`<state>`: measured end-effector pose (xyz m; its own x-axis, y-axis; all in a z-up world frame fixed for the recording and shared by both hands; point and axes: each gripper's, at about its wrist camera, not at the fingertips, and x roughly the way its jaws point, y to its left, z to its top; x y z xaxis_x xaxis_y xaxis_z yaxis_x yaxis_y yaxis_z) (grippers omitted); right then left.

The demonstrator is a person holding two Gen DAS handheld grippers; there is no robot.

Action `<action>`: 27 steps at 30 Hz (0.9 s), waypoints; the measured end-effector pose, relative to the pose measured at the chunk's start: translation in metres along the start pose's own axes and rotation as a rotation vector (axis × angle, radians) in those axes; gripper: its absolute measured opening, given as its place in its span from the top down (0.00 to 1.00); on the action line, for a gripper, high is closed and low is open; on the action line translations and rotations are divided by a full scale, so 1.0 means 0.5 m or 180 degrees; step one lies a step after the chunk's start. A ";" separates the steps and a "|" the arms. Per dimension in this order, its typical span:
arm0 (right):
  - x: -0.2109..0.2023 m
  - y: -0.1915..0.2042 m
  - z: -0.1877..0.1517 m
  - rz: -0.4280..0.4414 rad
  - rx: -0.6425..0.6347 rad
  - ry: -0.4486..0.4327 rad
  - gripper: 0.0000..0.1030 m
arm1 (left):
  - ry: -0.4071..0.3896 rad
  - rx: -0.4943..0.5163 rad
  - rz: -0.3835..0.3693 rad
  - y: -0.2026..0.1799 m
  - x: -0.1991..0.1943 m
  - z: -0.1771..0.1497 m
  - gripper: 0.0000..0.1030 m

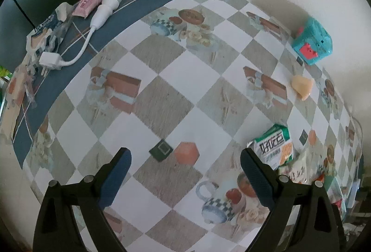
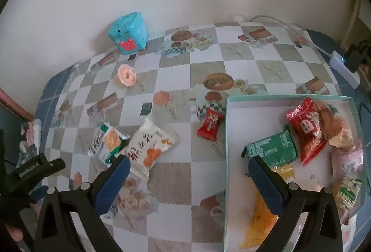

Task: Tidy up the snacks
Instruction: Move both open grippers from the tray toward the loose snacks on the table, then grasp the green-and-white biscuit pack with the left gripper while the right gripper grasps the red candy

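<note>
In the right wrist view a shallow pale-green box holds several snack packets: a green one, a red one, a yellow one. My right gripper is open and empty, over the box's left wall. Loose on the table lie a white-and-orange packet, a green-and-white packet, a small red packet and a pink jelly cup. My left gripper is open and empty above the table, the green-and-white packet right of it. It also shows in the right wrist view.
A teal toy box stands by the wall; it shows in the left wrist view with the jelly cup. A white plug and cable, a pink packet and wrappers lie at the far left. A power strip sits at right.
</note>
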<state>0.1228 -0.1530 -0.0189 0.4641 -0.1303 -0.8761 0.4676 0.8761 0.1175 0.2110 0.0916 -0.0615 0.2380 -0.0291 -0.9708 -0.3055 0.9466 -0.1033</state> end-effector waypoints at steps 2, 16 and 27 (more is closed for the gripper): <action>0.004 -0.009 0.012 0.0028 0.0072 -0.0024 0.00 | -0.0020 0.0038 0.0009 -0.010 0.003 0.005 0.08; 0.047 -0.014 0.038 0.0142 0.0114 -0.0165 0.07 | -0.0045 0.0658 -0.0317 -0.135 0.023 -0.005 0.08; 0.083 -0.041 0.044 0.0233 0.0255 -0.0074 0.34 | 0.0116 0.1018 -0.0503 -0.204 0.066 -0.023 0.08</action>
<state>0.1491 -0.1869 -0.0474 0.5161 -0.0787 -0.8529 0.4900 0.8439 0.2187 0.2395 -0.0096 -0.0856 0.2243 -0.1891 -0.9560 0.0379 0.9819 -0.1853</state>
